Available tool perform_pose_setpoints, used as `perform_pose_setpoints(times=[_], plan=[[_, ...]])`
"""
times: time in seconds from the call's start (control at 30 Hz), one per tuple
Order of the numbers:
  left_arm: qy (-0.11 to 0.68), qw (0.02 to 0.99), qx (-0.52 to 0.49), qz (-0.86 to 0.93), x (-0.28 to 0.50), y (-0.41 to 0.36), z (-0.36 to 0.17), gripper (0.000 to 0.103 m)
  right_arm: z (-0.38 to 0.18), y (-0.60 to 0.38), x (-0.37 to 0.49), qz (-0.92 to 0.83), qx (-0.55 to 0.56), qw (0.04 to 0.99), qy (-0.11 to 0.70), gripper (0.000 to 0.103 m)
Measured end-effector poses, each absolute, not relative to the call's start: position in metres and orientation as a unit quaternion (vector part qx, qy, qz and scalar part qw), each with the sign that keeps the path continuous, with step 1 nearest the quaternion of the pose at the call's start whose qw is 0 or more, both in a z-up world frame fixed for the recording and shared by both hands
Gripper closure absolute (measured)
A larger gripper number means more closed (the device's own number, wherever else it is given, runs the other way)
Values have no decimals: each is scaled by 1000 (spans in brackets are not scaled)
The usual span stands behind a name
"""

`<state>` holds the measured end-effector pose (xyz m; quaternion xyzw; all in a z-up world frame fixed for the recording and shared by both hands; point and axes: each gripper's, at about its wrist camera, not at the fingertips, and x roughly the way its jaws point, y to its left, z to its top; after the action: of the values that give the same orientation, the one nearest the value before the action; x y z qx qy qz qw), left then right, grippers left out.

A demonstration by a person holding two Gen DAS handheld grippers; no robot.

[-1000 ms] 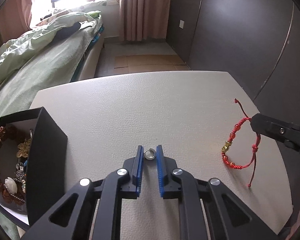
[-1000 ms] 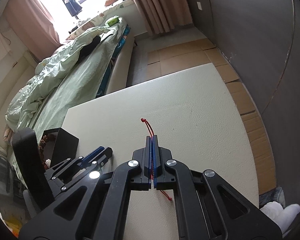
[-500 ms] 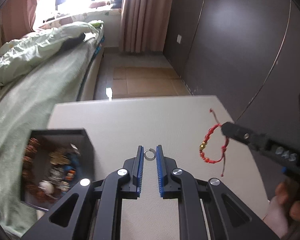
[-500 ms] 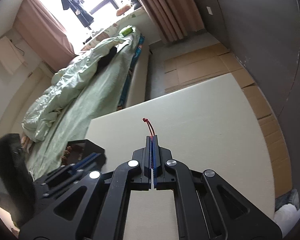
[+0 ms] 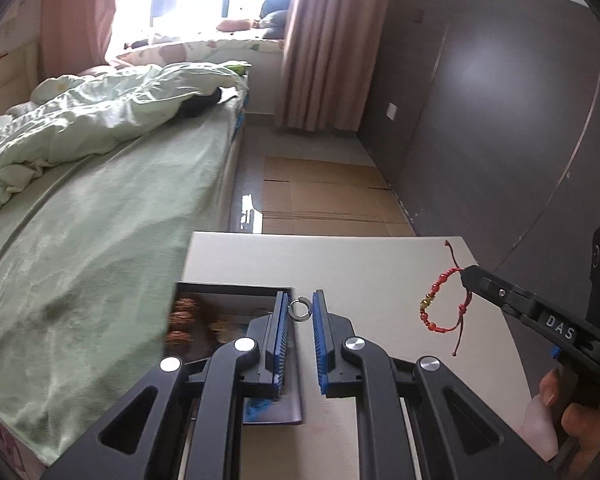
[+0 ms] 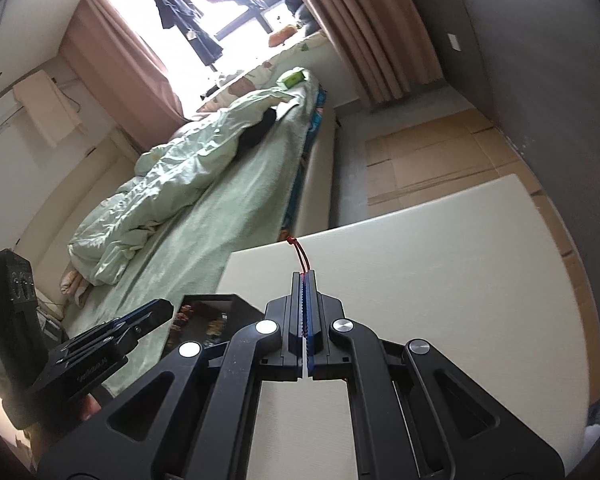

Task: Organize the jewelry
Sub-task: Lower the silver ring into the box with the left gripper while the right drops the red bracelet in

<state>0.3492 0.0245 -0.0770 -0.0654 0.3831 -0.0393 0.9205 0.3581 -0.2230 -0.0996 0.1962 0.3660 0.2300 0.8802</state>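
Clearly, you had both hands loaded above the worktop (image 5: pixel 380 264). Your left hand-held gripper (image 5: pixel 300 312) stood narrowed to a small gap, pinching a little silver ring (image 5: pixel 299 309) between its blue pads (image 5: pixel 281 320), right over the near edge of the open black box (image 5: pixel 228 292) that already held beads and other pieces. Your right hand-held gripper (image 6: pixel 304 280) was fully closed on the cord of the red bracelet (image 5: pixel 440 304), which dangled off its tip clear of the worktop, to the right of the box.

The ring was the risk, I judged. It sat near the fingertips, so any slackening or a jolt could have dropped it, and over the box rim it might have bounced onto the worktop or off the left edge toward the bed (image 5: pixel 100 220). The bracelet's loose tails could have swung and snagged on the box wall or on your other hand-held gripper if the 2 came close together.

Room was tight on the left, where the box sat at the worktop's corner beside the bed. To the right and beyond, the worktop looked open and bare, leaving space to move.
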Motion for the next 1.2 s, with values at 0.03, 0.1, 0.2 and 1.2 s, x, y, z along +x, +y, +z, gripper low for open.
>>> perform_pose_setpoints(times=[0.03, 0.1, 0.2, 1.2], plan=[[383, 921, -68, -37, 348, 30, -76, 92, -98, -218, 357, 235, 195, 880, 364, 100], [383, 920, -72, -33, 346, 38, -75, 92, -96, -210, 356, 243, 193, 880, 359, 100], [384, 920, -78, -27, 343, 46, -76, 92, -92, -198, 354, 254, 192, 880, 353, 100], [395, 904, -162, -3, 315, 122, -94, 64, -97, -106, 344, 324, 179, 853, 369, 100]])
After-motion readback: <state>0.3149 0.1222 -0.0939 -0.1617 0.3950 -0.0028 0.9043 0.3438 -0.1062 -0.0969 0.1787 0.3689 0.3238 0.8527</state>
